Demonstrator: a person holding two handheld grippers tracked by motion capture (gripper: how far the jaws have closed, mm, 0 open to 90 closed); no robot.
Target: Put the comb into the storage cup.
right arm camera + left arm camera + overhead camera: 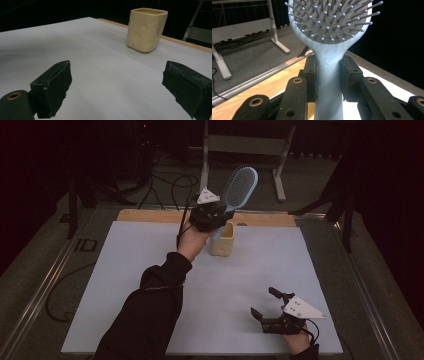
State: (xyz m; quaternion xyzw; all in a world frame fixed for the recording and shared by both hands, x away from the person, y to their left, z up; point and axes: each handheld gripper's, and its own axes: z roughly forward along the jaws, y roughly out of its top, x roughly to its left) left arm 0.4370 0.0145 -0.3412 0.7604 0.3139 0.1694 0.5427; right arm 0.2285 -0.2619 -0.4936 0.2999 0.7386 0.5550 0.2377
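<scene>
A light blue hairbrush point(240, 188) is held up in the air by my left gripper point(216, 216), whose jaws are shut on its handle point(329, 75). The bristled head point(332, 17) points up and away. Just below and right of that gripper stands a cream square cup point(222, 240) on the white sheet; the brush's handle end hangs over or in front of it. My right gripper point(262, 304) rests low near the table's front right, jaws wide open with nothing between them point(115, 85). The cream cup point(146, 30) stands upright well ahead of it.
A white sheet point(150, 270) covers the table, with a bare wooden strip point(150, 215) along the far edge. Behind the table are a metal frame stand point(245, 150) and cables on the dark floor point(165, 180).
</scene>
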